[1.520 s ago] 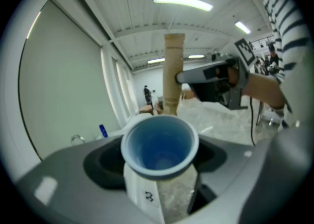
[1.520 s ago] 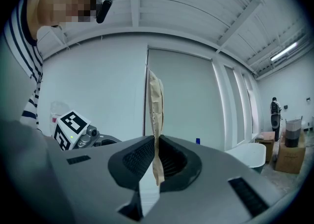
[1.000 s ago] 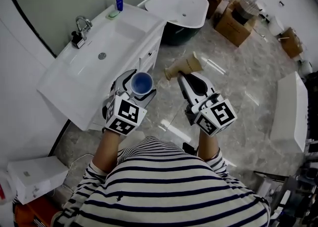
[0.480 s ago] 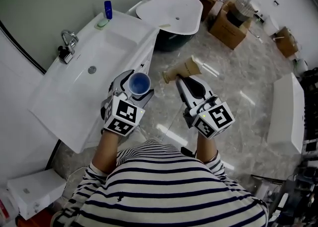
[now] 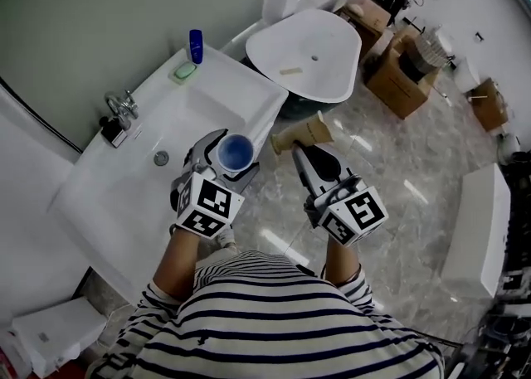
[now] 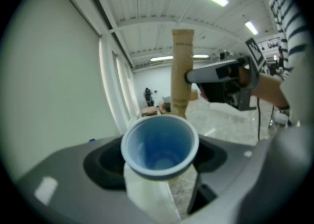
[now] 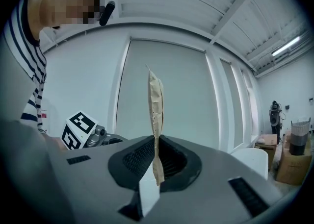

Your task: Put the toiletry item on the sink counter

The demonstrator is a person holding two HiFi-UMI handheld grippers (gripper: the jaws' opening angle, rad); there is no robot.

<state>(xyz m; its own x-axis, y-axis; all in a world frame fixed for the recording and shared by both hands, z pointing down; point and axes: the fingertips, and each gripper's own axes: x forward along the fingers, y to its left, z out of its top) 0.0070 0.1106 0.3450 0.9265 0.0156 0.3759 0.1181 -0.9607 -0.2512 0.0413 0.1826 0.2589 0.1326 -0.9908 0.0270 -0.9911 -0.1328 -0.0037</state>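
The left tongs point(image 5: 231, 154) are clenched on a blue cup point(image 6: 159, 144), which stands upright between the jaws with its mouth open toward the head camera. The right tongs point(image 7: 156, 158) are clenched on the flat end of a tan squeeze tube point(image 5: 309, 132). The tube projects straight out past the jaws, with its narrow capped end turned toward the left tongs. I hold both pairs level side by side, near each other but apart.

In the head view the cup overlaps the front edge of the white sink table point(image 5: 99, 203). The tube shows over the marble floor point(image 5: 398, 170), just beside the table's corner. On the table are a chrome faucet point(image 5: 122, 108), a green soap point(image 5: 183, 72) and a blue bottle point(image 5: 196, 46) at the back. A white oval basin point(image 5: 311, 54) and cardboard boxes point(image 5: 398, 79) stand farther out on the floor.
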